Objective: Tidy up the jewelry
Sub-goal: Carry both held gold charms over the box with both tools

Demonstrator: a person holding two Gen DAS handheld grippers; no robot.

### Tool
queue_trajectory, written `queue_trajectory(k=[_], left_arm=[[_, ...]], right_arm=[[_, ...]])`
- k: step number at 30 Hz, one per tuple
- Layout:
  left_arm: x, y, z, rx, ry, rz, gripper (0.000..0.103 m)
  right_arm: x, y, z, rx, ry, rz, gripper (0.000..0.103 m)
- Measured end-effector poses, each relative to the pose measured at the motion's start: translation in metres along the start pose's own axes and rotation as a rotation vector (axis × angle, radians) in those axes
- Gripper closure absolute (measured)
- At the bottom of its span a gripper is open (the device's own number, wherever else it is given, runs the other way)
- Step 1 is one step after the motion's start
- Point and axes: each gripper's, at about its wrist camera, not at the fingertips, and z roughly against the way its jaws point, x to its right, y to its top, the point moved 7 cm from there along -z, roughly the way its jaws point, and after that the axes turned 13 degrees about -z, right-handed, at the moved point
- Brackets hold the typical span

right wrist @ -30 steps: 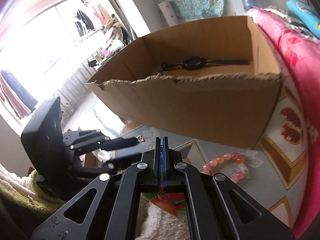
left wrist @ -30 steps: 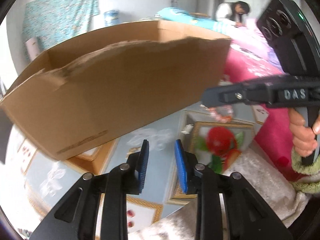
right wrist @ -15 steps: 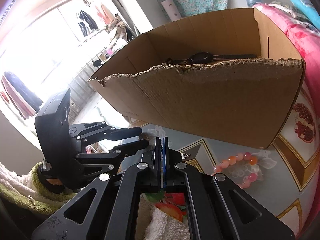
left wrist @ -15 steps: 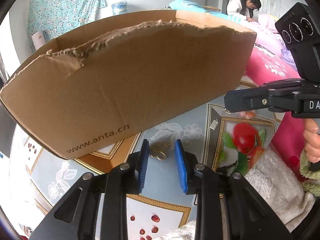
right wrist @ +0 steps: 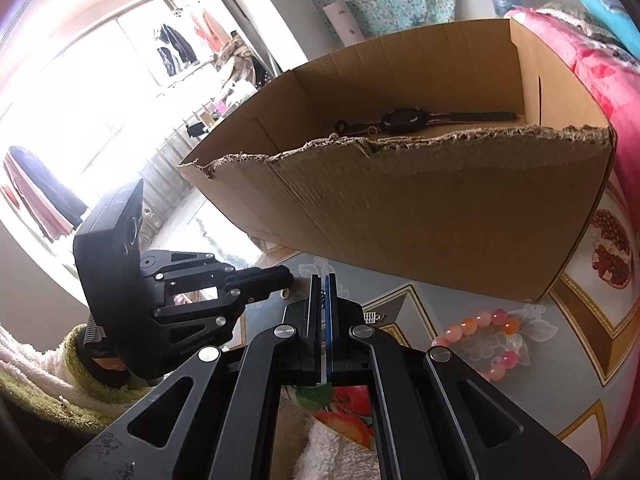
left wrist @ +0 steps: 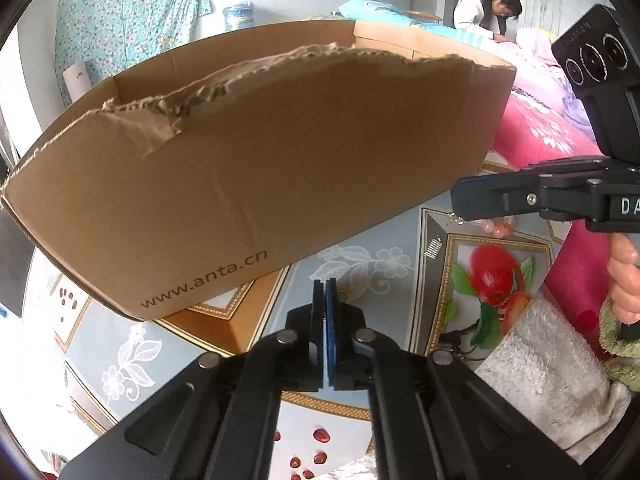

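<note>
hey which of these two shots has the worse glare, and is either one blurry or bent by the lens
Right wrist view: worse glare, the window at upper left is blown out to white, washing that side pink; the cardboard box and bead bracelet stay sharp. Left wrist view: even light, no glare, the box lettering readable. Both views: strong fisheye bending, straight box edges bow and dark corners ring the frame.

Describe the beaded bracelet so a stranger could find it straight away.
Start at the big torn-edged brown cardboard box on the patterned tabletop. On the table just in front of its right end lies a loop of round pink and orange beads. The dark wristwatch lies inside the box; the bracelet lies outside.
</note>
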Motion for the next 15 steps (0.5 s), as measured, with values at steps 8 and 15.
queue_trajectory(k=[8,15], left_arm=[[-0.013,-0.006,0.006,0.000,0.023,0.041,0.103],[0.002,-0.005,0.004,-0.032,0.025,-0.018,0.103]], right_arm=[[0.000,-0.002,0.003,0.006,-0.004,0.003,0.103],[-0.001,-0.003,0.004,0.006,0.001,0.000,0.103]])
